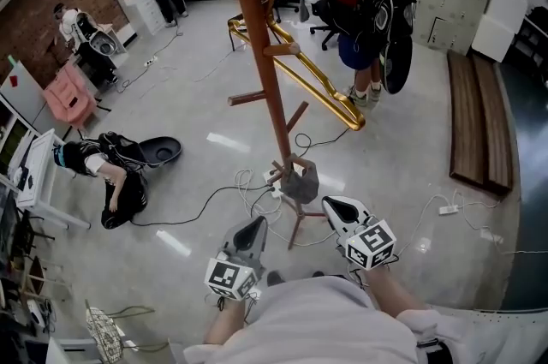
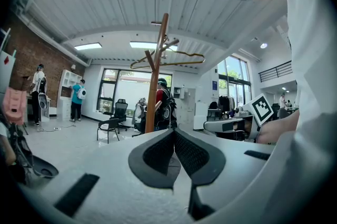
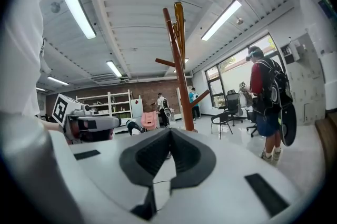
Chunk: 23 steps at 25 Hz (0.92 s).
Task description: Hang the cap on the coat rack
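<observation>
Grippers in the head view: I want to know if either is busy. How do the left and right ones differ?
The left gripper sits lower in the head view, drawn back; the right gripper reaches farther forward. The left gripper leans rightward and the right gripper leftward, so their tips converge toward the coat rack. Shared: both are shut, with nothing between the jaws.

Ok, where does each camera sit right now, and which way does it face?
Head view: on the head, steeply down at the rack; left gripper, right gripper and shirt show.
Left gripper view: on that gripper, forward along its shut jaws; right gripper shows.
Right gripper view: likewise; left gripper shows.
Shared: all see the rack.
</observation>
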Motion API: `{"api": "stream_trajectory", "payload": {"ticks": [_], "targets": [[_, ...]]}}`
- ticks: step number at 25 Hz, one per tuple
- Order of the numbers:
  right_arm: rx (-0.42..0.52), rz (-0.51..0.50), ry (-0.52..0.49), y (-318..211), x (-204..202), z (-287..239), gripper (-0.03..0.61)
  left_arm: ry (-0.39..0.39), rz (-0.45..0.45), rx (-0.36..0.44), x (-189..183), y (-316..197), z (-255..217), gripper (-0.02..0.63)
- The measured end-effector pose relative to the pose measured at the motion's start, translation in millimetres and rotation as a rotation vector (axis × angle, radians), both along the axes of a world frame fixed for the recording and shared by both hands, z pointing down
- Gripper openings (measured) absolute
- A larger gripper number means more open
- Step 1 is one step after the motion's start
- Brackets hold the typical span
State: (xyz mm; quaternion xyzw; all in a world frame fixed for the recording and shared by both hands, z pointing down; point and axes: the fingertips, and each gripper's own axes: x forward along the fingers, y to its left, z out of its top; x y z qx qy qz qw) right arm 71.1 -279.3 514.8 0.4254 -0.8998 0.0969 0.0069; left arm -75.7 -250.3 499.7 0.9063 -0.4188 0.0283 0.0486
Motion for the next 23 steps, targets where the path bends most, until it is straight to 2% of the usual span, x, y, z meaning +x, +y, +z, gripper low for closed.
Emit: {"api": "stream_trajectory", "payload": {"ticks": [23], "targets": [[-0.008, -0.004, -0.021, 5.2, -3.4, 6.1, 0.012, 0.005, -0.001, -0.014, 1.2, -0.1, 5.2, 0.011]]}}
